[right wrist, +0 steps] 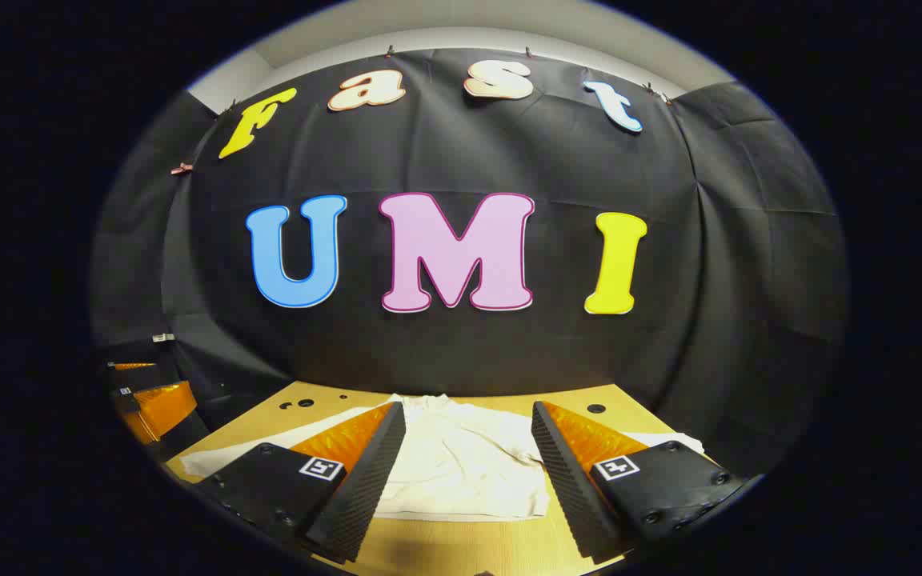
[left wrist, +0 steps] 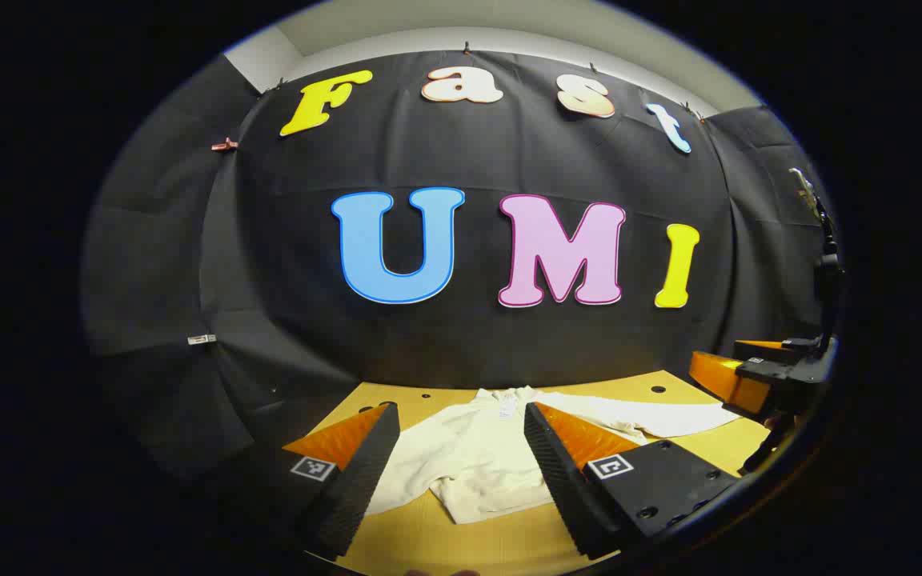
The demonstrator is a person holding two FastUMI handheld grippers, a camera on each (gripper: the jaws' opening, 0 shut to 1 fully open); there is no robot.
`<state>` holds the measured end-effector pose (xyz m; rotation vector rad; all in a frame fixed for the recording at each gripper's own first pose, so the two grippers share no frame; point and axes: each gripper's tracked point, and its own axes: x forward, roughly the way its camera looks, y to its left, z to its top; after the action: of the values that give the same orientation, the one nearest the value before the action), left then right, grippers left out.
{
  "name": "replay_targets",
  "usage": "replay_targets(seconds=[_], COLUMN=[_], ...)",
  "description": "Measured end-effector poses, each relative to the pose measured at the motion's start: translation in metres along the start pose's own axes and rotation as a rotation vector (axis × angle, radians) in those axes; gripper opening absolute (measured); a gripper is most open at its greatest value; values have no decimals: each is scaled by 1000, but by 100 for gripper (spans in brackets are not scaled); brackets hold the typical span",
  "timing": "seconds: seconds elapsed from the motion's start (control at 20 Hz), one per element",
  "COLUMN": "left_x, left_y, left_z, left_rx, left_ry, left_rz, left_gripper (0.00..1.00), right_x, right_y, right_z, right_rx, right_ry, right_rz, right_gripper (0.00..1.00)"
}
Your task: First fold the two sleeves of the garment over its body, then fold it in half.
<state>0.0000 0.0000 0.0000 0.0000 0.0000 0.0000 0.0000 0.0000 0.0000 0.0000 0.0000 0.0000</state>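
A cream-white garment (left wrist: pixel 477 456) lies on the yellowish wooden desk (left wrist: pixel 461 544); the booth's wall (right wrist: pixel 461 352) is black cloth, with a white ceiling (right wrist: pixel 461 20) above.

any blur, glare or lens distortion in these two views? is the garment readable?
Left gripper view: sharp, strong fisheye bowing of the table edge, white garment evenly lit, no glare. Right gripper view: same curvature, the garment crisp between the open fingers, soft shadow at its near hem, dim at the edges.

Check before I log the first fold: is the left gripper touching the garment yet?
Cannot tell: in the left gripper view, the left gripper stands open above the garment.
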Motion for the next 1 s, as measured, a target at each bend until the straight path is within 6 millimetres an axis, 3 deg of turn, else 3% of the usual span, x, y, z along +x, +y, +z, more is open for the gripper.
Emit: replay_targets(seconds=[0.2, 0.5, 0.85, 1.0], left_x=[18, 37, 45, 50], left_y=[-2, -7, -17, -25], left_z=[-12, -25, -33, -39], left_rx=[-25, -26, -25, -27], left_ry=[46, 87, 114, 136], left_rz=[32, 69, 66, 54], left_gripper=[98, 98, 98, 98], right_x=[12, 27, 41, 49], right_y=[-23, -38, -53, -59], right_z=[-9, -19, -31, -46], right_rx=[19, 41, 29, 32], right_ry=[28, 52, 80, 114], right_rz=[-48, -59, -69, -69], right_gripper=[97, 97, 97, 97])
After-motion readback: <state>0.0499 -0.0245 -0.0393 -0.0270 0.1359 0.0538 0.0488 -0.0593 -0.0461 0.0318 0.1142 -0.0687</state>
